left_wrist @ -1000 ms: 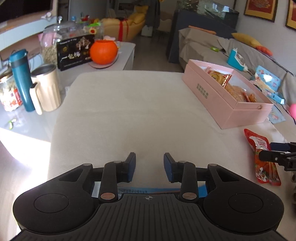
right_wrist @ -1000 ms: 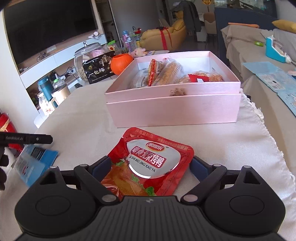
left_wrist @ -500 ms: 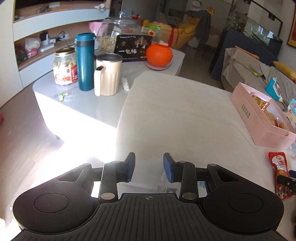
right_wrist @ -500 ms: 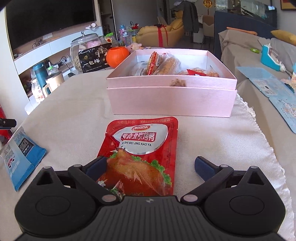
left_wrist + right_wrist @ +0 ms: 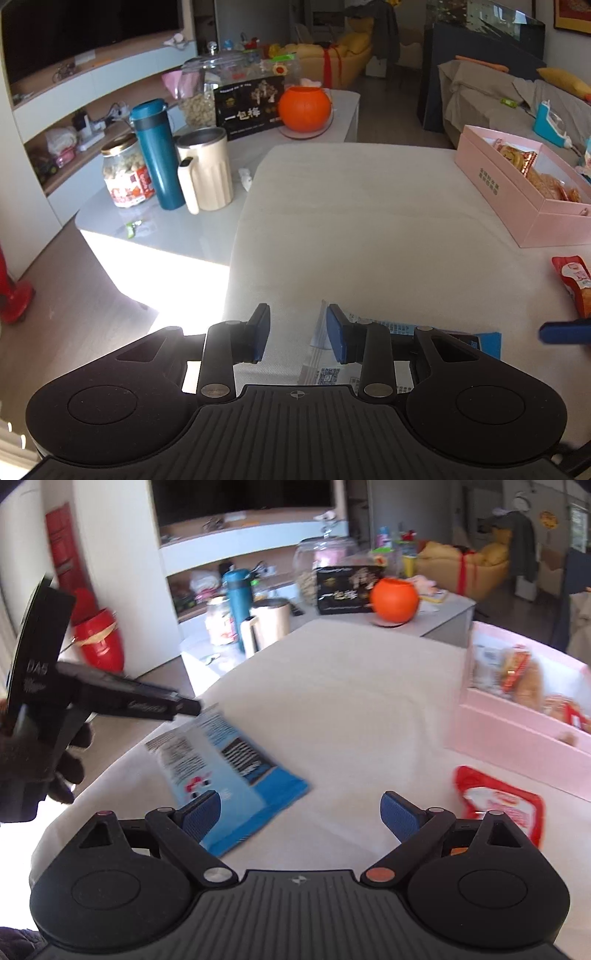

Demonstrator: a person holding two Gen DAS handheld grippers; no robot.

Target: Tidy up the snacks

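A blue and white snack packet lies flat on the white cloth near the table's left edge; it also shows under my left gripper. My left gripper is open, empty, just above it. A red snack pouch lies to the right, also at the left wrist view's right edge. The open pink box holds several snacks; it is blurred in the right wrist view. My right gripper is wide open and empty, between the packet and the pouch.
A low white side table to the left carries a teal bottle, a cream mug, jars, a black box and an orange pot. The left gripper's body shows in the right wrist view. A sofa stands behind the box.
My right gripper has swung left off the red pouch, which now lies at its right, and faces the blue packet. My left gripper has shifted so the blue packet shows beneath it.
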